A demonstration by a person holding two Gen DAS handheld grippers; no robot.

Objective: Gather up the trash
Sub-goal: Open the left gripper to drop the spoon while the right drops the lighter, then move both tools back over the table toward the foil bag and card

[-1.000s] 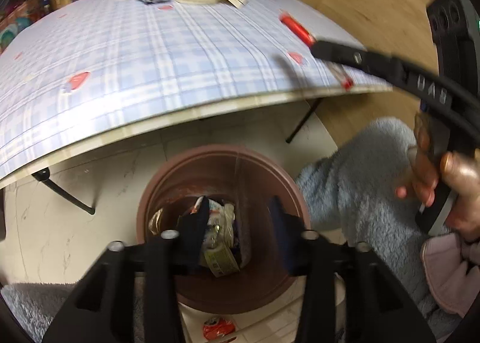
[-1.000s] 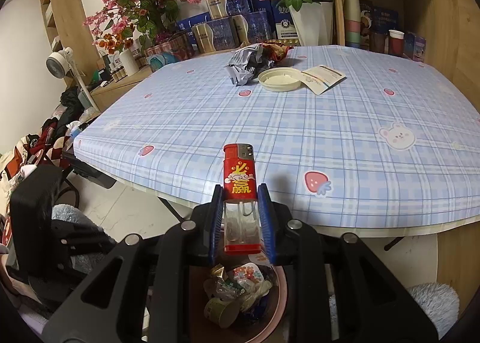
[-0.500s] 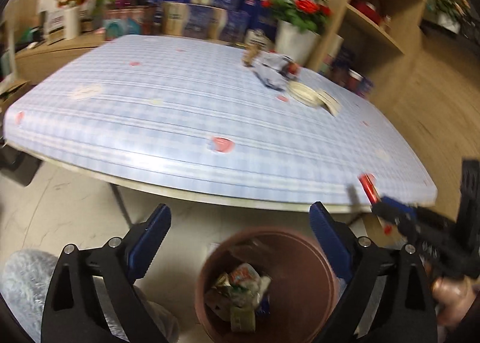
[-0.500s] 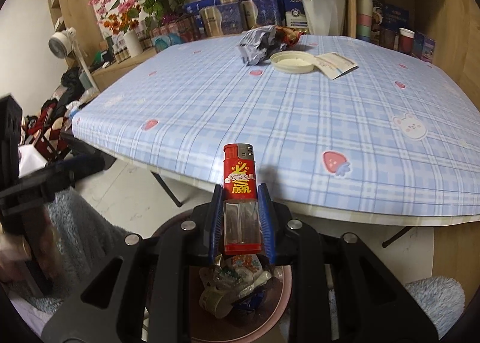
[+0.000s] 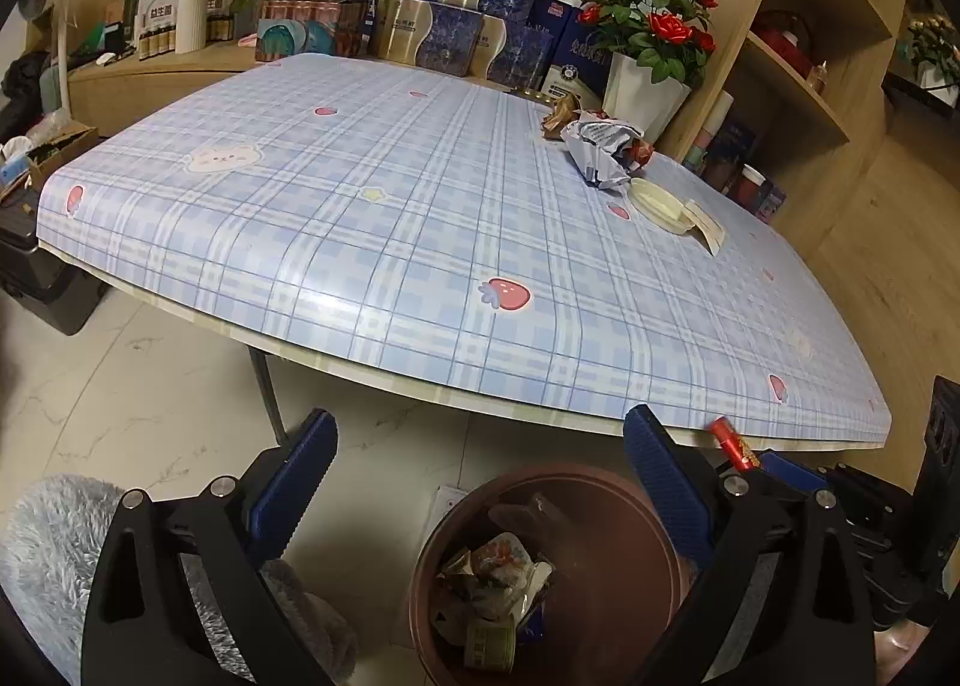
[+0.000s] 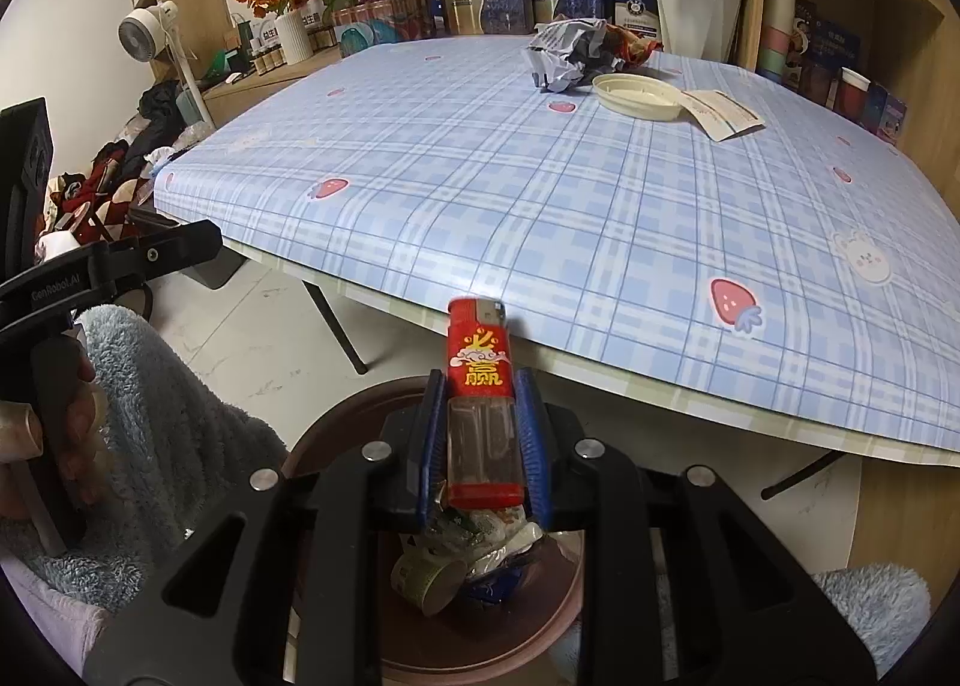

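Right gripper (image 6: 480, 434) in your hand clamps the red lighter (image 6: 480, 386) above the brown bin (image 6: 336, 434) already holding wrappers, your left gripper (image 5: 480, 482) spread empty, while crumpled paper (image 6: 561, 59), a lid (image 6: 636, 95) and a packet (image 6: 723, 113) wait on the table (image 6: 540, 206).

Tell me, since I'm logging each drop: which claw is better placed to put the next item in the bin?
Right. The right claw grips the red lighter directly above the brown bin; the left claw is open, empty.

Roses (image 5: 651, 35), gift boxes (image 5: 432, 29), fan (image 6: 147, 35)
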